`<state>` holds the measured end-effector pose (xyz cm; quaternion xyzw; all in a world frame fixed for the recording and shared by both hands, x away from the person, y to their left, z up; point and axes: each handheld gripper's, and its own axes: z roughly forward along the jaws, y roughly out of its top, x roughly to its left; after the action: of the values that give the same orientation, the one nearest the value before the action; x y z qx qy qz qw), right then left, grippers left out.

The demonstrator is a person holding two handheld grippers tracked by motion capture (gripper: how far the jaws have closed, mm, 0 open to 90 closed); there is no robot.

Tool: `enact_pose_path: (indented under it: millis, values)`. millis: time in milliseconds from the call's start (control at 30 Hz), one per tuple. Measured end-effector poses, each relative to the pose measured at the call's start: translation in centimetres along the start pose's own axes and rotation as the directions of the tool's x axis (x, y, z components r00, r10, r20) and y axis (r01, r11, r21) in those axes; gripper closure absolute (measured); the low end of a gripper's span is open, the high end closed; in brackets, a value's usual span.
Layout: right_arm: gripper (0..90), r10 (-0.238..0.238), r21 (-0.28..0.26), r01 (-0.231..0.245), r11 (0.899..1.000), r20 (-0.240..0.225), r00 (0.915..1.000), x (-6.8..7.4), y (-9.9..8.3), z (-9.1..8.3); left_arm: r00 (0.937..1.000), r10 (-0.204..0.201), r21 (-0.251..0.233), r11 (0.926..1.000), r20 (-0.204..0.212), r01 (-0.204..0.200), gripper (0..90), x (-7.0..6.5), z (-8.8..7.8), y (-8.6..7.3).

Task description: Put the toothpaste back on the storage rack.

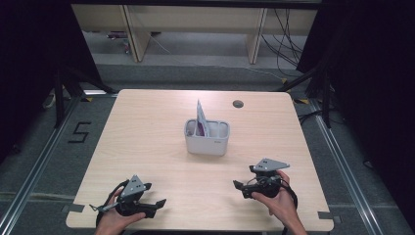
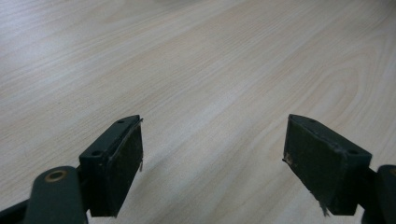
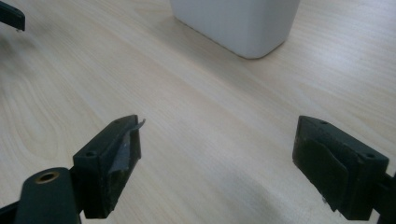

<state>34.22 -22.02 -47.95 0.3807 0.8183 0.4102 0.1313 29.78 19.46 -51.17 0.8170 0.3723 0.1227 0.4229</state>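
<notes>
Two grippers rest low at the near table (image 1: 147,132) edge in the high view: left gripper (image 1: 155,205), right gripper (image 1: 238,186). A white caddy (image 1: 207,138) stands mid-table, a packet (image 1: 201,119) upright in its left compartment.

Left gripper view: jaws spread over bare wood.

Right gripper view: jaws spread, caddy (image 3: 238,23) ahead, well apart.

Judgement: nothing held; no step begun. Next likely calls for reaching the caddy.

A light wooden table (image 1: 147,147) carries a white caddy (image 1: 207,137) at its middle, a purple-and-white packet (image 1: 201,119) upright in the left compartment. A grommet (image 1: 238,104) sits behind.
</notes>
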Motion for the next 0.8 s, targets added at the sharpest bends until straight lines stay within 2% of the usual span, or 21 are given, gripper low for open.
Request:
enact_pose_path:
  millis: [133,200,233,400,433,467,500,567,600,633,700,767,800]
  values:
    - [16.4,0.022,0.011,-0.022,1.000,-0.002,0.9998,0.3,-0.5,-0.2,1.0000,-0.001,0.003,1.0000,-0.001,0.001,18.3,0.0,0.0,0.0]
    - [16.4,0.013,0.001,-0.013,1.000,-0.002,0.9999,0.3,-0.7,-0.3,1.0000,-0.002,0.002,1.0000,-0.004,0.002,17.5,0.0,0.1,0.0]
    - [16.4,-0.006,-0.001,0.006,1.000,-0.018,0.9998,0.3,-0.9,-0.3,0.9999,-0.009,-0.002,1.0000,-0.006,0.009,17.4,0.0,0.1,0.0]
    - [16.4,0.009,0.010,-0.009,1.000,-0.015,0.9998,0.9,-1.3,-0.5,0.9999,-0.009,-0.003,1.0000,-0.007,0.009,16.7,-0.1,0.1,-0.1]
    - [16.4,0.003,0.016,-0.002,1.000,-0.029,0.9996,0.8,-1.5,-0.6,0.9999,-0.012,-0.004,0.9999,-0.008,0.012,16.5,-0.1,0.1,-0.1]
    - [16.4,0.027,0.021,-0.027,0.999,-0.035,0.9990,1.0,-1.6,-0.6,0.9999,-0.011,-0.002,0.9999,-0.005,0.011,16.5,0.0,0.1,-0.1]
    - [16.4,0.027,0.021,-0.027,0.999,-0.035,0.9990,1.0,-1.6,-0.6,0.9999,-0.011,-0.002,0.9999,-0.005,0.011,16.5,0.0,0.1,-0.1]
    - [16.4,-0.005,0.018,0.005,1.000,-0.021,0.9998,0.8,-1.8,-0.7,0.9999,-0.010,-0.002,0.9999,-0.005,0.010,16.5,0.0,0.1,-0.1]
    - [16.4,0.027,0.030,-0.027,0.999,-0.012,0.9996,1.1,-1.9,-0.9,0.9999,-0.010,-0.003,0.9999,-0.005,0.010,16.4,0.0,0.1,-0.1]
    - [16.4,0.009,0.030,-0.008,1.000,-0.007,0.9999,1.0,-2.1,-0.9,0.9999,-0.011,-0.005,0.9999,-0.006,0.011,16.3,0.0,0.2,-0.1]
    - [16.4,-0.006,0.034,0.006,0.999,-0.009,0.9999,0.9,-2.3,-0.9,0.9999,-0.011,-0.005,0.9999,-0.008,0.011,16.0,0.0,0.2,-0.1]
    - [16.4,0.001,0.048,-0.001,0.999,-0.015,0.9999,1.1,-2.4,-1.0,0.9999,-0.010,-0.005,0.9999,-0.008,0.010,16.0,0.0,0.2,-0.1]
    - [16.4,-0.016,0.043,0.016,0.999,-0.013,0.9998,1.1,-2.5,-0.9,0.9999,-0.008,-0.005,1.0000,-0.008,0.008,16.0,0.0,0.2,-0.1]
